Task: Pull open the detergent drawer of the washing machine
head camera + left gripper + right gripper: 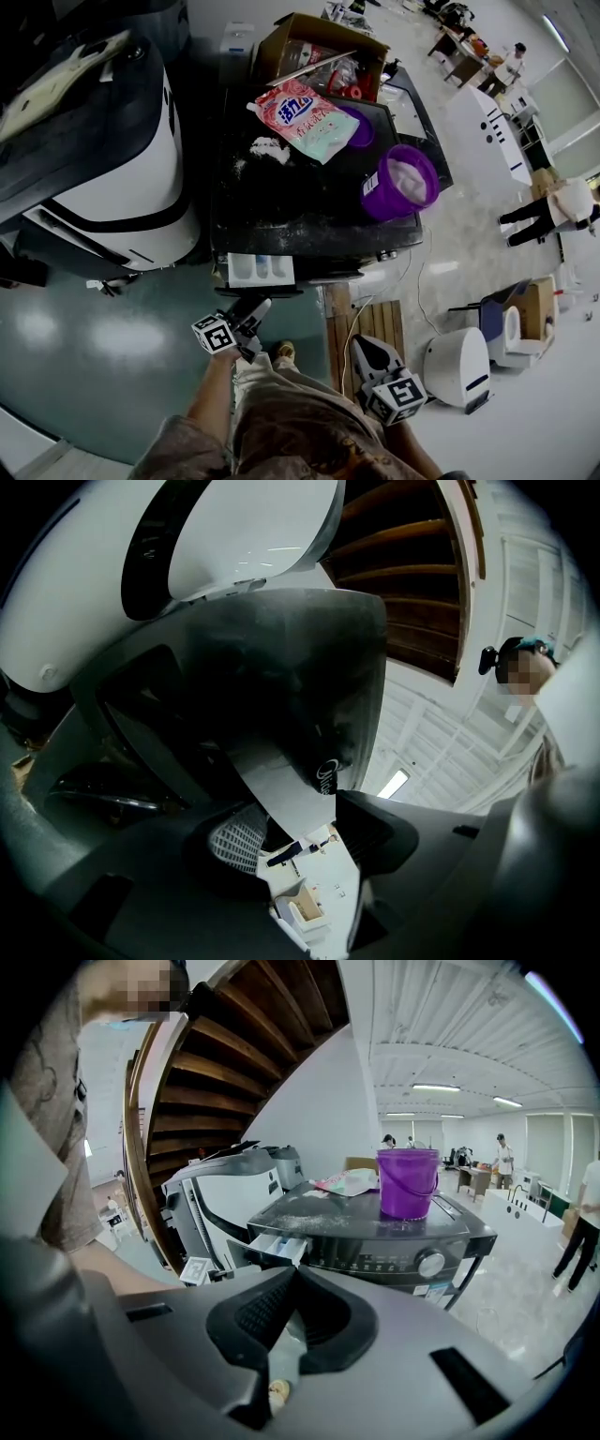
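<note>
head view: the washing machine [309,202] is shown from above. its purple bucket [401,183] could be toppled if the drawer were jerked further. the detergent drawer [261,270] is seen pulled out at the front left, white, compartments exposed. the left gripper [257,311] is held open near it; the right gripper [364,349] is closed, empty.

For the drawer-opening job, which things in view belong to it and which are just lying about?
Belongs to the job:
washing machine
detergent drawer, standing pulled out
left hand-held gripper, open, near the drawer

Just lying about:
purple bucket
detergent bag
spilled powder
cardboard box
</note>
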Demonstrator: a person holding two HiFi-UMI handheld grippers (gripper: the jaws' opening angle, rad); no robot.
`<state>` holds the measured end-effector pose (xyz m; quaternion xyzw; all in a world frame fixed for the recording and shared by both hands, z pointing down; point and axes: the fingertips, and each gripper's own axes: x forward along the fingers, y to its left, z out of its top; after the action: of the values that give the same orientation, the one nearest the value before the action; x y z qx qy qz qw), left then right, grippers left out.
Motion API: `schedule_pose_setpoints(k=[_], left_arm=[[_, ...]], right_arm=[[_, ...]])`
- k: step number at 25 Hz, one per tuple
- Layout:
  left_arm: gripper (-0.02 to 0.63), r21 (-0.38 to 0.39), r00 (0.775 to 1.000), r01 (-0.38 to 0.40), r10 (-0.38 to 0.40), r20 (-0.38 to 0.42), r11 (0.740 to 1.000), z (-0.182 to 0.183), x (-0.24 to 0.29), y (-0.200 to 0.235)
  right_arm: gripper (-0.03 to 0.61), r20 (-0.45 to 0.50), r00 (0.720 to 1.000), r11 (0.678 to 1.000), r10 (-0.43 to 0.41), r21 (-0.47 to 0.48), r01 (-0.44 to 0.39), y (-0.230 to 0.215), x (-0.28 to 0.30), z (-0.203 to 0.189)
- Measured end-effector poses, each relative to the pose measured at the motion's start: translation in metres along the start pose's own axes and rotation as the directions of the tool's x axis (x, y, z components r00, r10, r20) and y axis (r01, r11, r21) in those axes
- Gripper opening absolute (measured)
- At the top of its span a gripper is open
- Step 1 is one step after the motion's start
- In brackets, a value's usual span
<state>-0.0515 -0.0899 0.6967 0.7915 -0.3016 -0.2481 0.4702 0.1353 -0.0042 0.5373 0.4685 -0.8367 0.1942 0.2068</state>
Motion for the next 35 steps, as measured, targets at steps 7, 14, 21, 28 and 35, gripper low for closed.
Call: schedule_pose_setpoints(k=[7, 14, 21, 28, 35], left_arm=[[0.245, -0.008, 1.0, -0.002, 0.002, 0.004, 1.0, -0.015, -0.012, -0.008], [0.245, -0.013, 1.0, -0.004, 0.004, 0.003, 1.0, -0.026, -0.021, -0.015], [0.246, -0.02, 1.0, -0.01, 0.01, -0.016, 1.0, -0.041, -0.033, -0.022], [0.245, -0.034, 1.0, -0.01, 0.01, 0.003, 0.999, -0.044, -0.038, -0.023], [0.245, -0.044, 1.0, -0.013, 0.013, 0.0, 0.999, -0.045, -0.039, -0.024]], right_arm=[[0.003, -0.008, 0.999, 0.999, 0.043, -0.012, -0.043, 0.004, 0.005, -0.001], [0.003, -0.008, 0.996, 0.996, 0.09, -0.021, -0.09, 0.01, 0.015, 0.001], [0.003, -0.018, 0.992, 0.992, 0.125, -0.023, -0.125, 0.016, 0.023, 0.002], [0.003, -0.038, 0.988, 0.987, 0.151, -0.042, -0.152, 0.02, 0.029, 0.001], [0.003, -0.045, 0.983, 0.983, 0.176, -0.049, -0.178, 0.023, 0.035, 0.0]])
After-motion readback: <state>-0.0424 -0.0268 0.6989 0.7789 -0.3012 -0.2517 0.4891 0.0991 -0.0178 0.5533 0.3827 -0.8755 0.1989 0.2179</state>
